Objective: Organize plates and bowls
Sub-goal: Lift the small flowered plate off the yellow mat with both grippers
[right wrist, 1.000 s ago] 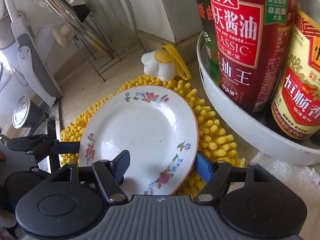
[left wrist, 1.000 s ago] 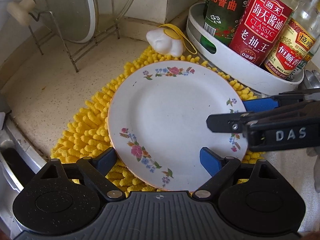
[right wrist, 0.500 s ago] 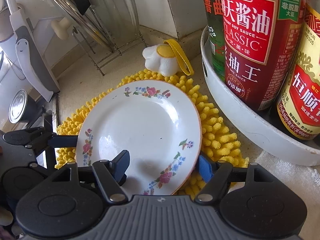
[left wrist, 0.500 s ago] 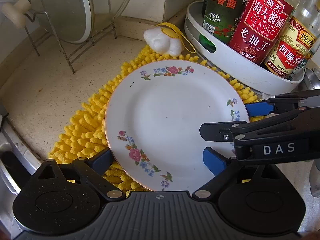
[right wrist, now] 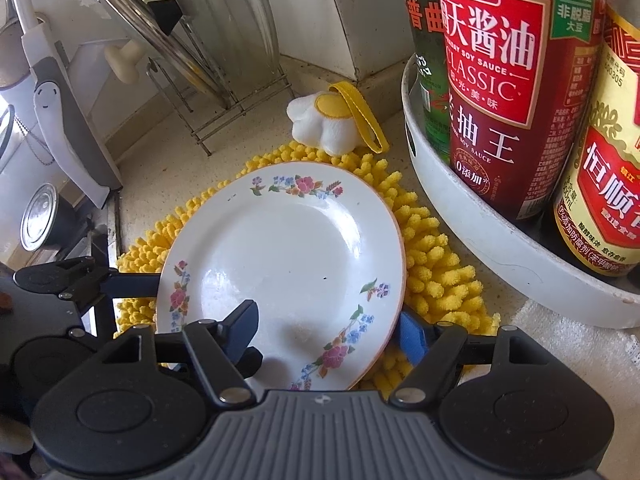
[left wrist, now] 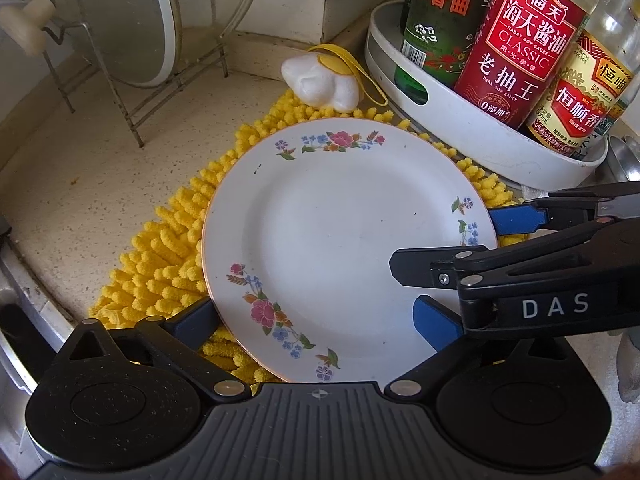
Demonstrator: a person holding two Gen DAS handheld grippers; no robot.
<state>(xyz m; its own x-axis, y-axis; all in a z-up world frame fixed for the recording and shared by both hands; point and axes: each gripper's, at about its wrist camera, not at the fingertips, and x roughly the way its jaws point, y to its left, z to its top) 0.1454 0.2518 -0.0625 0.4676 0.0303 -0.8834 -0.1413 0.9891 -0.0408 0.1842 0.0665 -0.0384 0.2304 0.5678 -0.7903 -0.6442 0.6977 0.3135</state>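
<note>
Black linkage arms with silver screws, blue pads, ribbed grey housing — white "DAS" lettering.

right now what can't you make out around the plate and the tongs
- Plate near rim: left wrist view, hidden by the left tongs' body.
- Whether the right tongs pinch the rim: one finger lies over the plate, the other beside its edge; contact can't be told.
- Mat under the plate: covered in both views.
- Bottle tops: right wrist view, cut off by the upper edge.
</note>
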